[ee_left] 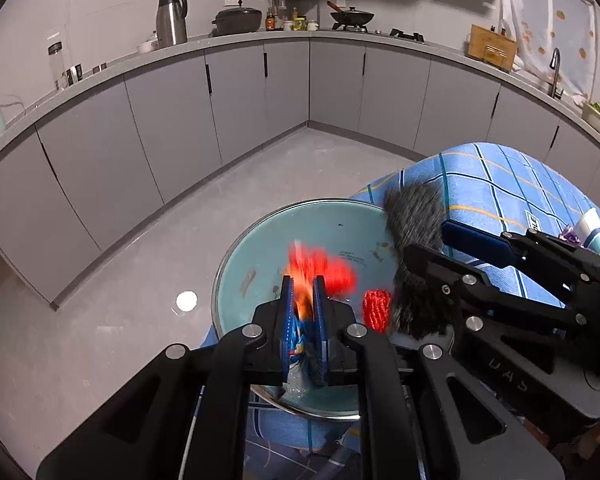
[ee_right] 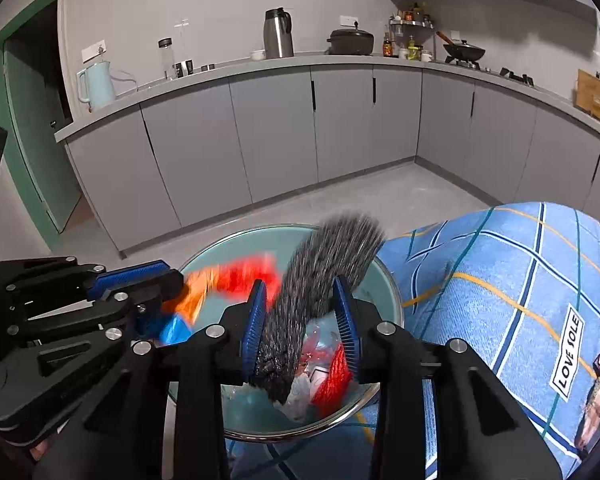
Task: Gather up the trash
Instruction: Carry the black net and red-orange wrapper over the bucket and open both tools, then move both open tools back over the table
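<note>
My left gripper [ee_left: 303, 280] is shut on a red, orange and blue snack wrapper [ee_left: 320, 272] and holds it over a round pale-green glass tabletop [ee_left: 260, 248]. The wrapper is blurred; it also shows in the right wrist view [ee_right: 240, 276]. My right gripper [ee_right: 300, 292] is shut on a grey furry piece [ee_right: 324, 264], also held over the glass top [ee_right: 236, 248]. The left gripper [ee_right: 140, 276] comes in from the left in that view. A red net piece [ee_left: 376, 309] and clear plastic scraps [ee_right: 320, 364] lie on the glass under the grippers.
A blue plaid cloth [ee_right: 500, 280] covers the surface to the right, with a cup [ee_left: 592, 228] and a wrapper on it. Grey kitchen cabinets [ee_left: 180, 120] and a counter with a kettle, pots and a stove run along the far walls. A green door [ee_right: 32, 140] stands at the left.
</note>
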